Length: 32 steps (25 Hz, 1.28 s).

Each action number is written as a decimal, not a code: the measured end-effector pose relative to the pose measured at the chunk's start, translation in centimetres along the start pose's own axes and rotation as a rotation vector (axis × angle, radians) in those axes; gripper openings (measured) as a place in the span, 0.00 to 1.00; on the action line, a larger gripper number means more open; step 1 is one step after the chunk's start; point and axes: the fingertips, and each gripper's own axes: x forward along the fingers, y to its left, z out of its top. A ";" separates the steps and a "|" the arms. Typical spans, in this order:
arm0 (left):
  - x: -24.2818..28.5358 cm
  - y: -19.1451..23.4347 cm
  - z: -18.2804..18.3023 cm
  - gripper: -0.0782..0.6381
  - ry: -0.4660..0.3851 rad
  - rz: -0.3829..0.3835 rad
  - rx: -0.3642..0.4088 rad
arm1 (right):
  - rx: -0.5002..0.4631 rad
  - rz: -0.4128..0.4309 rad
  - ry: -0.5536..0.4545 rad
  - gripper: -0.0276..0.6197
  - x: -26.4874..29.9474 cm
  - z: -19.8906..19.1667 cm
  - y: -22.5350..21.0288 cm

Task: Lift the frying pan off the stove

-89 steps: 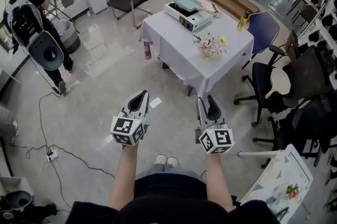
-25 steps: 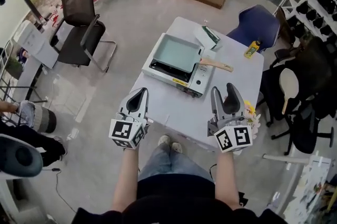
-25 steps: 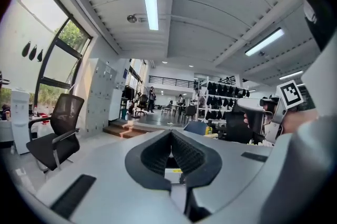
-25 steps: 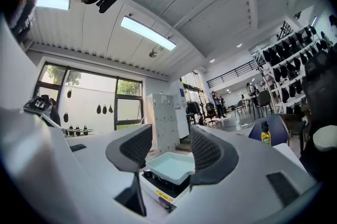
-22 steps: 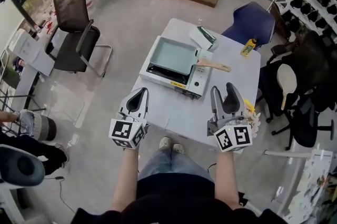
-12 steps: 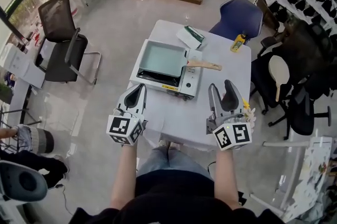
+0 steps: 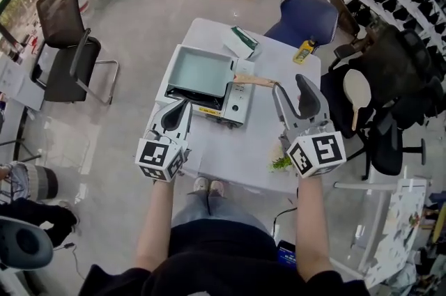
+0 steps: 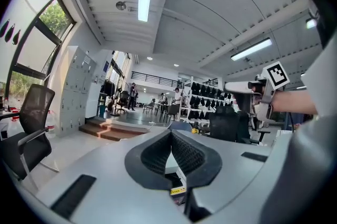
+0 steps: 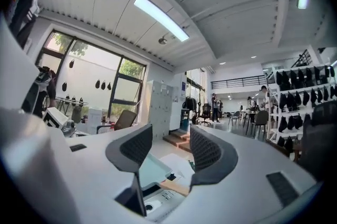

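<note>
While the frying pan (image 7: pixel 201 72) is sitting unlifted on the stove (image 7: pixel 233 105), you're holding the left tool (image 7: pixel 180 110) closed, right tool (image 7: pixel 291 89) gaping, both empty.

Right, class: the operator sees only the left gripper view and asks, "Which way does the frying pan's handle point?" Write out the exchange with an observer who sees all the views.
Observer: In the head view the frying pan sits on the stove, and its wooden handle points to the person's right.
Operator: Is the right gripper ready to take it?
Observer: The right gripper is open. Its own view shows the jaws apart with nothing between them.
Operator: Is anything in the pan?
Observer: No. The head view shows its pale inside bare.
</note>
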 end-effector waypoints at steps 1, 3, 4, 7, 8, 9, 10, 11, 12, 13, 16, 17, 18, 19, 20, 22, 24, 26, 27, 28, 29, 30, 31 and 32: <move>0.2 0.0 -0.1 0.13 0.002 -0.007 0.001 | -0.029 0.025 0.037 0.36 0.9 0.0 -0.1; 0.7 0.2 -0.2 0.13 0.004 -0.013 -0.007 | -0.122 0.084 0.125 0.36 2.9 -0.5 -0.3; 0.8 0.4 -0.3 0.13 0.005 -0.012 -0.013 | -0.177 0.116 0.175 0.36 4.0 -1.1 -0.3; 1.1 0.9 -0.6 0.13 0.015 -0.016 -0.017 | -0.306 0.226 0.330 0.36 6.8 -3.5 -0.3; 1.2 1.0 -0.8 0.13 0.019 -0.017 -0.017 | -0.341 0.264 0.383 0.36 7.6 -4.5 -0.3; 1.2 1.2 -0.9 0.13 0.023 -0.016 -0.019 | -0.379 0.300 0.439 0.36 8.3 -5.6 -0.4; 1.2 1.4 -1.1 0.13 0.026 -0.013 -0.023 | -0.422 0.333 0.496 0.36 8.9 -6.8 -0.4; 1.2 1.6 -1.3 0.13 0.031 -0.009 -0.027 | -0.463 0.364 0.551 0.36 9.6 -8.0 -0.4; 1.1 1.9 -1.6 0.13 0.036 -0.007 -0.031 | -0.497 0.394 0.604 0.36 10.1 -9.2 -0.4; 1.1 2.1 -1.9 0.13 0.042 -0.007 -0.034 | -0.525 0.423 0.656 0.36 10.6 -10.5 -0.3; 0.9 2.9 -2.6 0.13 0.059 0.001 -0.047 | -0.615 0.506 0.828 0.36 11.5 -14.5 -0.2; 0.9 3.2 -2.8 0.13 0.063 0.006 -0.052 | -0.642 0.532 0.887 0.36 11.6 -15.9 -0.4; 0.9 3.4 -3.1 0.13 0.066 0.011 -0.057 | -0.661 0.558 0.944 0.37 11.8 -17.3 -0.5; 0.9 3.7 -3.3 0.13 0.070 0.016 -0.062 | -0.671 0.581 0.996 0.37 11.9 -18.6 -0.7; 1.0 4.0 -3.6 0.13 0.074 0.022 -0.067 | -0.676 0.600 1.039 0.37 12.0 -19.8 -0.8; 0.9 4.6 -4.1 0.13 0.080 0.031 -0.076 | -0.685 0.622 1.100 0.38 12.5 -21.6 -0.9; 0.8 5.0 -4.5 0.13 0.085 0.039 -0.083 | -0.691 0.630 1.148 0.38 12.7 -23.1 -1.0; 0.6 5.3 -4.9 0.13 0.090 0.047 -0.088 | -0.704 0.637 1.179 0.38 13.0 -24.4 -1.1; 0.5 5.4 -5.0 0.13 0.093 0.051 -0.091 | -0.703 0.640 1.193 0.38 13.0 -25.0 -1.2; 0.5 5.5 -5.2 0.13 0.096 0.054 -0.094 | -0.698 0.642 1.209 0.39 13.1 -25.5 -1.2; 0.4 5.6 -5.3 0.13 0.099 0.057 -0.096 | -0.695 0.644 1.226 0.39 13.1 -26.0 -1.3; 0.3 5.7 -5.5 0.13 0.101 0.060 -0.099 | -0.695 0.646 1.240 0.39 13.2 -26.4 -1.3; 0.3 5.8 -5.7 0.13 0.104 0.062 -0.101 | -0.698 0.651 1.248 0.39 13.4 -26.8 -1.3; 0.2 5.9 -5.9 0.13 0.106 0.065 -0.103 | -0.700 0.657 1.253 0.39 13.7 -27.1 -1.2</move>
